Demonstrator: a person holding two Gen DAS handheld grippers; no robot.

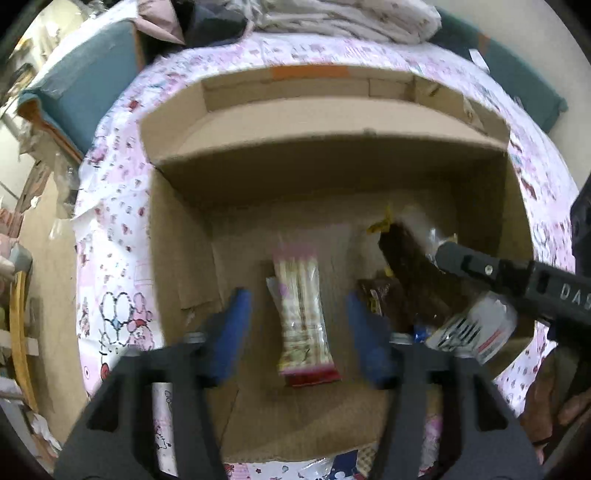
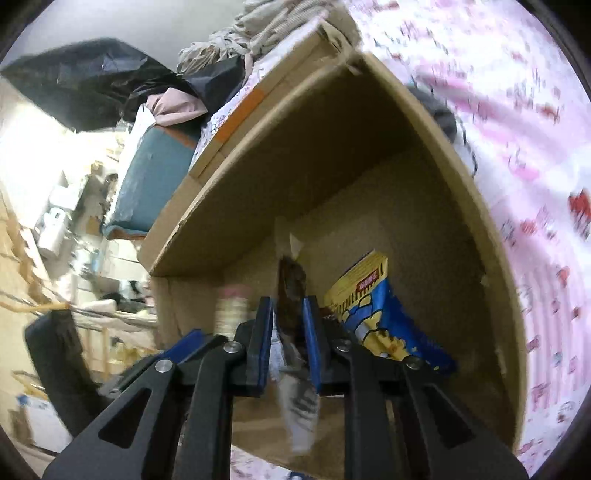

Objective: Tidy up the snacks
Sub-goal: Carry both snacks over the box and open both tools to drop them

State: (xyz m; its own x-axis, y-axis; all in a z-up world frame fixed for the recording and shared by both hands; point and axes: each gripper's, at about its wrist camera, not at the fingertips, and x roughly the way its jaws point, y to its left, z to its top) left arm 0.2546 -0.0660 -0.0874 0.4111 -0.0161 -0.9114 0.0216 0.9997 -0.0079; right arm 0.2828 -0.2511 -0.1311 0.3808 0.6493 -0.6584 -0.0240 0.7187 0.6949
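An open cardboard box (image 1: 332,147) lies on a pink patterned sheet. On its floor rests a pink-and-cream snack packet (image 1: 303,317), directly below my left gripper (image 1: 298,299), whose blue pads stand wide apart on either side without touching it. My right gripper (image 2: 289,308) is shut on a dark brown snack in a clear wrapper (image 2: 291,288), held inside the box (image 2: 369,129); the left wrist view shows this snack (image 1: 410,269) slanting at the right with a right finger (image 1: 480,266) on it. A blue-and-yellow packet (image 2: 373,306) leans against the box's right wall.
The pink patterned sheet (image 1: 118,206) surrounds the box. A teal cushion (image 1: 88,85) and piled clothes (image 1: 351,18) lie beyond the box's far side. A black bag (image 2: 92,74) and cluttered floor (image 2: 55,229) show at the left of the right wrist view.
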